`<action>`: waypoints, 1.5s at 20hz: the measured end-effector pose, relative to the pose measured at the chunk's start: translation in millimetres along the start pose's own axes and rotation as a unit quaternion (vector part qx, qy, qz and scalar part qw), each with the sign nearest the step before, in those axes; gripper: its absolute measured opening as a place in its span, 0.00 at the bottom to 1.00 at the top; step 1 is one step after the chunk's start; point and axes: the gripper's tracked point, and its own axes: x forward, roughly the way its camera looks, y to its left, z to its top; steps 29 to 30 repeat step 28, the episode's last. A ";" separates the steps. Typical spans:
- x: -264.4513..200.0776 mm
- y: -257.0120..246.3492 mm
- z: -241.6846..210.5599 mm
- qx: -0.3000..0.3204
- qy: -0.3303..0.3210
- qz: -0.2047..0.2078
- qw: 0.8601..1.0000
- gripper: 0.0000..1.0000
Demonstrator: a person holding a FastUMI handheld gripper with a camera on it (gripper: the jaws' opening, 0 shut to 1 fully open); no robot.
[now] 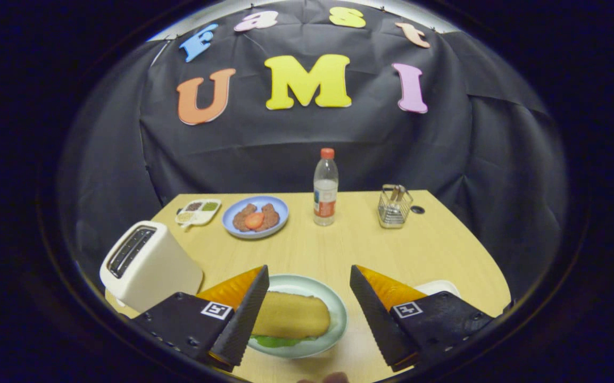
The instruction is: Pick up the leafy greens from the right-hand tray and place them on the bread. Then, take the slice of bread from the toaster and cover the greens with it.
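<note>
A slice of bread [292, 315] lies on a pale green plate [333, 303] on the wooden table, with leafy greens [275, 341] peeking out from under its near edge. The plate sits between and just ahead of my fingers. My gripper [309, 277] is open, hovering above the plate with nothing between its fingers. The left finger [243, 314] overlaps the plate's left rim in the view. A white toaster [147, 266] stands to the left of the plate, its slots dark. A white tray [437, 288] shows partly behind the right finger [379, 314].
Further back stand a blue plate with meat patties and a tomato slice [255, 217], a small divided sauce dish [198, 211], a water bottle [325, 189] and a wire holder [393, 206]. The table's right edge curves near the tray.
</note>
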 end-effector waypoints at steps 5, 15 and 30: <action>-38.8 -19.8 62.4 -0.041 -0.088 -0.015 0.995 0.95; -110.6 -66.3 140.9 0.000 -0.180 -0.054 0.982 0.96; -153.7 -73.2 176.1 -0.008 -0.224 -0.070 0.972 0.96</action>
